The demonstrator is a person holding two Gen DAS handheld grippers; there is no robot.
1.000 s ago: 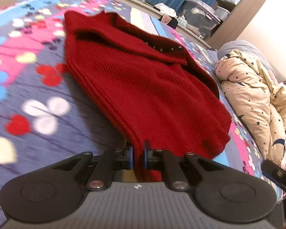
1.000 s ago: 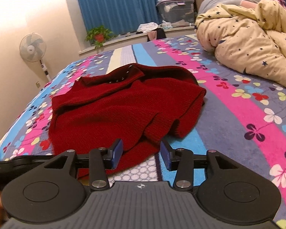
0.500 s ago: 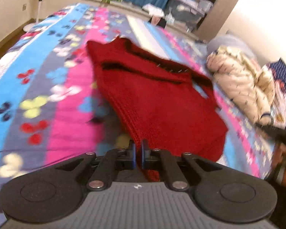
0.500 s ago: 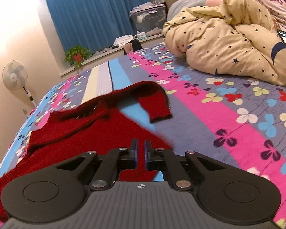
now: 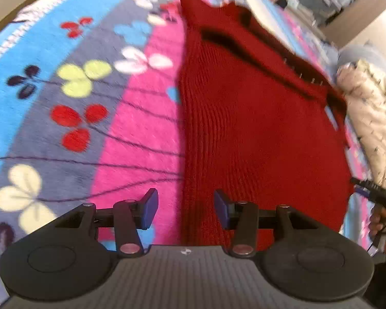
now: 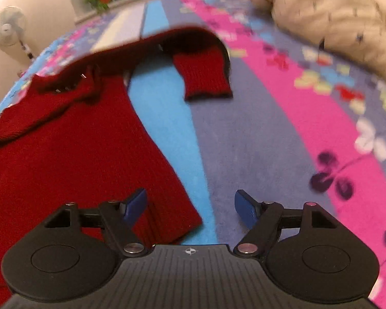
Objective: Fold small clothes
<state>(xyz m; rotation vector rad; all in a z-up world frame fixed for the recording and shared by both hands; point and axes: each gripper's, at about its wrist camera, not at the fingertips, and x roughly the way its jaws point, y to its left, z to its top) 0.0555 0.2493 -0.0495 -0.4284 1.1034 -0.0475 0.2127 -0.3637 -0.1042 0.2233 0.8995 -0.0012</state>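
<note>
- Left claw [image 5: 185,207]: jaws opening, blue pads clear of the cloth; clamped on the sweater's hem half a second ago, now released, with the hem's left edge lying between the pads.
- Right claw [image 6: 190,207]: jaws likewise opening after a clamped grip half a second ago; nothing pinched, the hem's right corner lying loose between the pads, nearer the left one.
- Red sweater [image 5: 257,134]: body spread flat on the bed, hem nearest both claws, collar at the far end; a second ago bunched in a heap, now pulled out straight.
- Sleeve [image 6: 205,74]: doubled back near the collar, cuff pointing toward the hem, apart from the body.
- Bed blanket [image 5: 64,97]: flowered stripes, bare on both sides of the sweater.
- Star-patterned duvet [image 6: 334,18]: bunched at the far right, well apart.
- Reading for the task: spreading step apparently complete; sleeves likely next to be brought in before any fold.
</note>
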